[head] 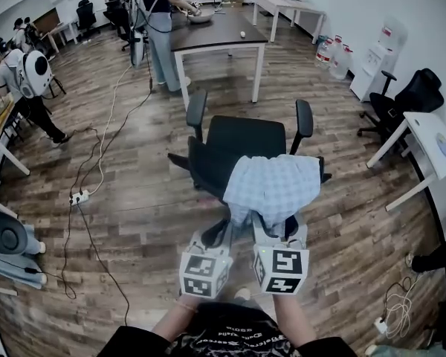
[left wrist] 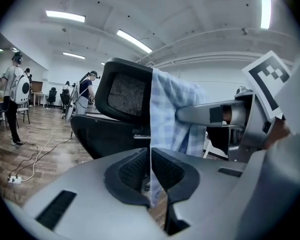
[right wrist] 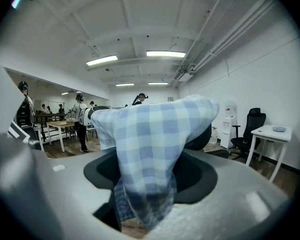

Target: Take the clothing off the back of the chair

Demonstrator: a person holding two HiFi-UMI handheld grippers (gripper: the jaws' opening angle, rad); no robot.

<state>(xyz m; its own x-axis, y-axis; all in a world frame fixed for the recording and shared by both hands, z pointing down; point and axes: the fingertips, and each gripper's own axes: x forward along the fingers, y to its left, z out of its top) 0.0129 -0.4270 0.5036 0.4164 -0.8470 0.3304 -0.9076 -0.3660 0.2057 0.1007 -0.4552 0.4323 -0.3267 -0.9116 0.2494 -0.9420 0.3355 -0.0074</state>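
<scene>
A blue-and-white checked shirt (head: 273, 188) hangs over the backrest of a black office chair (head: 241, 143) just in front of me. My left gripper (head: 221, 233) is at the shirt's lower left edge. In the left gripper view its jaws (left wrist: 150, 171) stand together with a thin edge of the shirt (left wrist: 170, 119) running up from between them, beside the mesh backrest (left wrist: 122, 94). My right gripper (head: 276, 229) is under the shirt's lower right part. In the right gripper view a gathered fold of the shirt (right wrist: 150, 139) fills the space between its jaws (right wrist: 145, 194).
A dark table (head: 215, 32) stands beyond the chair with a person (head: 157, 28) working at it. A cable and power strip (head: 78, 197) lie on the wooden floor at left. A white desk (head: 431, 136) and another black chair (head: 412, 95) are at right.
</scene>
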